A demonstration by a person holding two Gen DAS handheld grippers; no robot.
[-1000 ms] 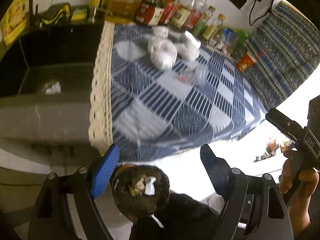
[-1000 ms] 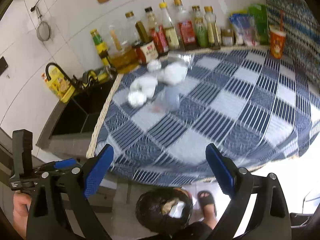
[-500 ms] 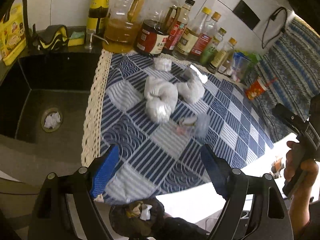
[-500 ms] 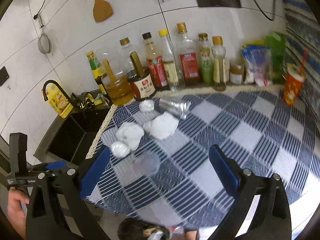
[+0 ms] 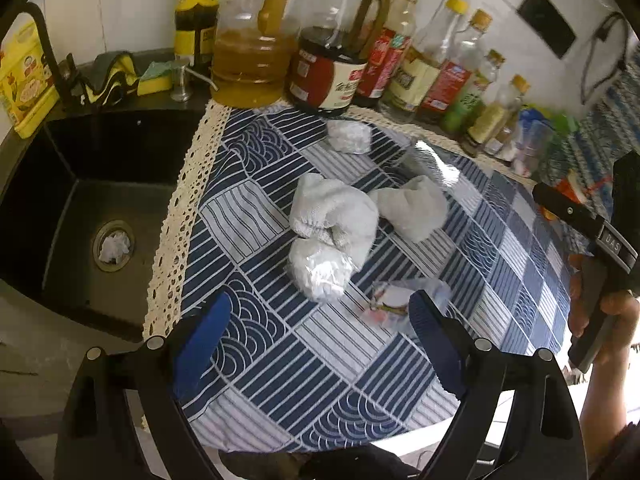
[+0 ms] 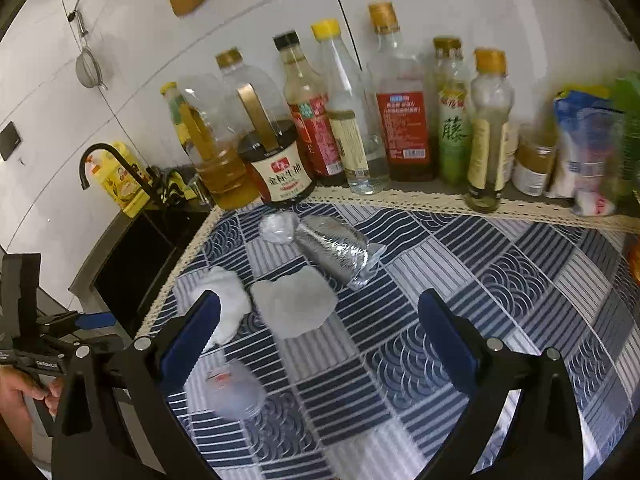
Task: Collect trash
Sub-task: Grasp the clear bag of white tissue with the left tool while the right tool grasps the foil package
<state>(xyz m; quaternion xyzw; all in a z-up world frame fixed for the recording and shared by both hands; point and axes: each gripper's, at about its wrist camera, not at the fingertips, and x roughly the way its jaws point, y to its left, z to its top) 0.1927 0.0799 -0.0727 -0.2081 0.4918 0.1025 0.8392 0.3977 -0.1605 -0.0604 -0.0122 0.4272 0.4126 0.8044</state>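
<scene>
**Both grippers back over the counter, empty, trash still on the cloth**

Left wrist view
- Left gripper [image 5: 316,328]: a second ago it hung beyond the cloth's near edge above a dark bin of scraps; it now sits over the near part of the cloth [image 5: 260,360]. Jaws wide and opening further, nothing between them.
- Bin: gone from this view, apart from a dark shape at the bottom edge that I cannot identify.
- Trash: a wrapped wad [image 5: 320,270] just ahead of the jaws; a towel [image 5: 332,212] touching it behind; a second towel [image 5: 412,208] beside that; a small wad [image 5: 348,136] near the far edge; a clear cup [image 5: 400,304] lying by the right finger.
- Sink [image 5: 60,208], left of the cloth: a paper scrap [image 5: 115,246] in the drain.
- Right hand [image 5: 604,320] at the cloth's right edge, on its handle.

Right wrist view
- Right gripper [image 6: 320,328]: a second ago near the cloth's near edge with the bin below; now well over the cloth. Jaws wide, empty.
- Between them, farther on, a flat towel [image 6: 294,304]; a foil bag [image 6: 336,250] and small wad [image 6: 278,228] toward the far edge; another towel [image 6: 228,304] behind the left finger; the cup [image 6: 234,392] near the near-left corner.

Reading: a return trip from the bin. The next pick is likely the wrapped wad on the left and the flat towel on the right; much trash remains.
</scene>
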